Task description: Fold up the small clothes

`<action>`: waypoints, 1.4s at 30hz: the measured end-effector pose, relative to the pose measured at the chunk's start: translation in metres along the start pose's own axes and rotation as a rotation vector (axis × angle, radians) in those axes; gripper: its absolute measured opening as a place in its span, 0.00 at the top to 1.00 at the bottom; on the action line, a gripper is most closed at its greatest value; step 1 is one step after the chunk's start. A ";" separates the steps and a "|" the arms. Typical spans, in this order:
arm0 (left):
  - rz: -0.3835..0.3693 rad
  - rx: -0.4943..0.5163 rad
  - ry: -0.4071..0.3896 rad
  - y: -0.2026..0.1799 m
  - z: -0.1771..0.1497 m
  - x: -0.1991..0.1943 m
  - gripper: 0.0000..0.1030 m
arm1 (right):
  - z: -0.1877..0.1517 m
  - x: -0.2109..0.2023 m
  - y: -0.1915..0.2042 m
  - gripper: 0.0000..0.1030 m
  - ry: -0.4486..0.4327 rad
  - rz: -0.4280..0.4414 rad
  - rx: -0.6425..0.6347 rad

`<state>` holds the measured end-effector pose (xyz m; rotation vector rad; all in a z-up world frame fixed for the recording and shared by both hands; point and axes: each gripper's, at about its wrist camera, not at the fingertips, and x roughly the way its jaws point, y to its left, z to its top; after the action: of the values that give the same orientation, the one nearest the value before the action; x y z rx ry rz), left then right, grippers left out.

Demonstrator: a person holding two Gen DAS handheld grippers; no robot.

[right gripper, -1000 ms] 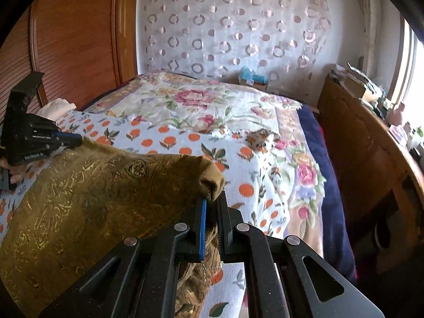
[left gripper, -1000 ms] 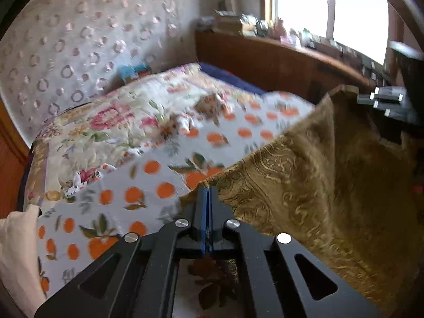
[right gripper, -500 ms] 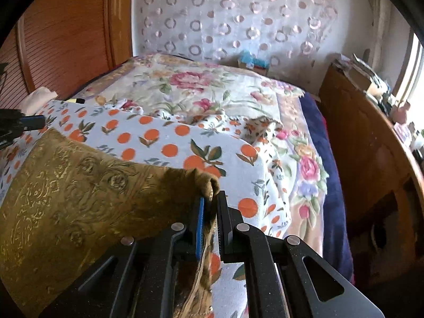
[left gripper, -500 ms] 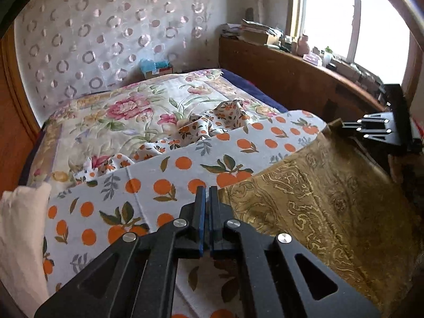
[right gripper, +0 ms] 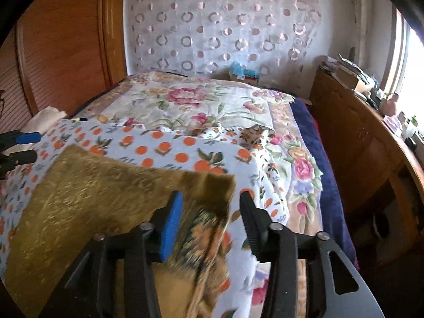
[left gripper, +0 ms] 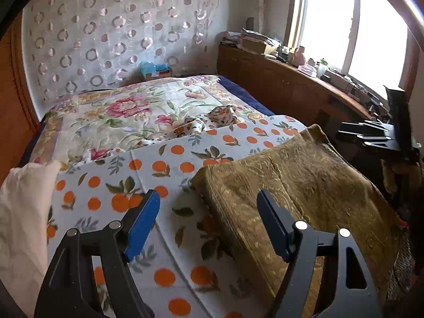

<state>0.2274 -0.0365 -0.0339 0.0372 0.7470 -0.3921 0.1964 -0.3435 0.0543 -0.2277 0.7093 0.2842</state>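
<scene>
A golden-brown patterned cloth [left gripper: 296, 185] lies on the orange-print sheet [left gripper: 148, 169] on the bed; it also shows in the right wrist view [right gripper: 100, 198]. My left gripper [left gripper: 209, 212] is open and empty, just in front of the cloth's near left corner. My right gripper [right gripper: 209, 212] is open; the cloth's right corner sits loose between its fingers, blurred. The left gripper's tips show at the far left of the right wrist view [right gripper: 23, 145]. The right gripper shows at the right edge of the left wrist view [left gripper: 376, 135].
A floral quilt [left gripper: 119, 111] covers the far bed, with a crumpled printed garment [left gripper: 212, 122] on it. A cream cloth [left gripper: 23, 212] lies at the left. A wooden ledge [left gripper: 291, 79] with clutter runs under the window. A wooden wardrobe [right gripper: 61, 53] stands at the left.
Both grippers were shut on the cloth's corners and held it up. They lowered it onto the bed and opened; the cloth now lies there released.
</scene>
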 end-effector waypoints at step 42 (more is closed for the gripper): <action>-0.269 0.029 0.187 -0.103 -0.164 -0.093 0.75 | -0.142 -0.148 0.063 0.43 -0.019 0.058 0.026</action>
<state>0.0211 -0.0732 -0.0812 -0.0002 0.9343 -0.6621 -0.0181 -0.3539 0.0416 -0.1794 0.7009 0.3313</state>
